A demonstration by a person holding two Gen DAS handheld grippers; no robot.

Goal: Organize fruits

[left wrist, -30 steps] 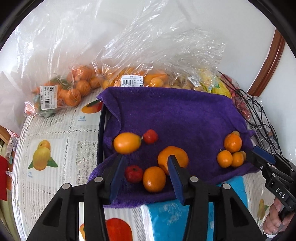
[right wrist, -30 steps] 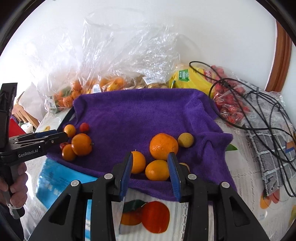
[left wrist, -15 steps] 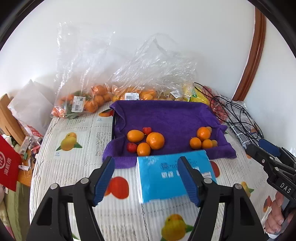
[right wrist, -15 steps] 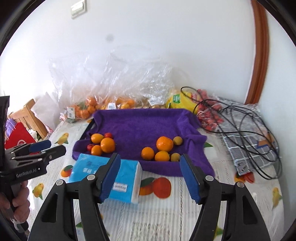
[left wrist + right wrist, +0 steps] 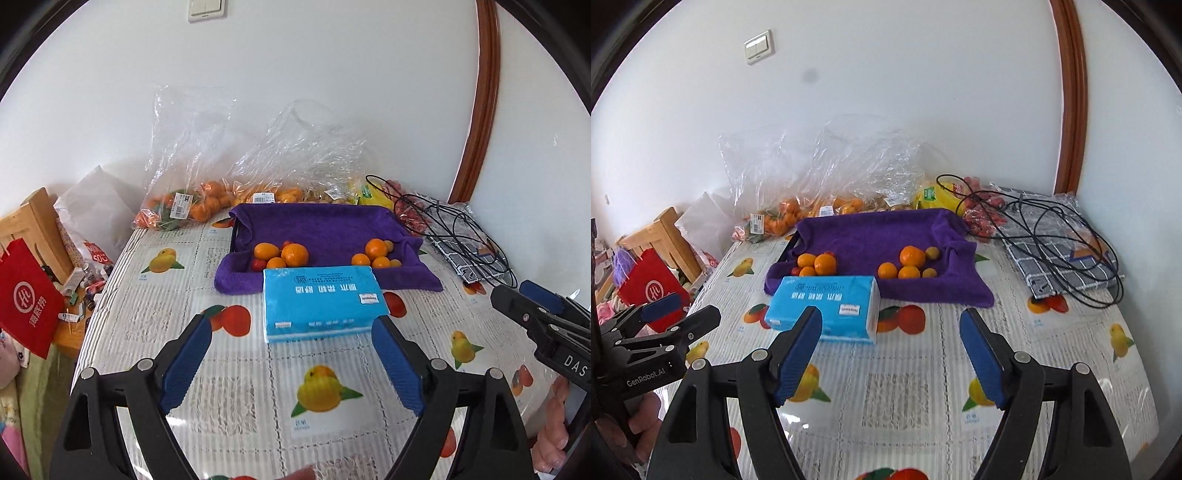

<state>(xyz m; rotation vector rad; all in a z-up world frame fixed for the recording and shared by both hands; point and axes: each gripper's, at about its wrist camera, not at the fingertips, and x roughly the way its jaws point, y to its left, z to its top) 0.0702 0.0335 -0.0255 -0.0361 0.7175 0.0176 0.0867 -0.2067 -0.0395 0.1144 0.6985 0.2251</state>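
So the table is covered in a white lacy plastic tablecloth printed with fruit pictures [image 5: 236, 373], pushed against a plain white wall with a white light switch [image 5: 759, 47] up high and a brown wooden door frame [image 5: 476, 122] on the right. Far left hangs a red paper bag with a white round logo [image 5: 27, 299]. The black left gripper with blue pads [image 5: 291, 365] has just been opening and now stands spread with nothing between its jaws; its side reads "GenRobot.AI". Clear plastic bags of oranges with white barcode labels [image 5: 192, 206] sit at the back. The loose oranges and small red fruits [image 5: 282, 254] lie in two clusters on a purple towel [image 5: 317, 225]. A blue tissue pack with white Chinese writing [image 5: 321, 299] sits just in front. The matching right gripper [image 5: 890, 354], marked "DAS", has also just been opening and is spread wide, nothing between its jaws.
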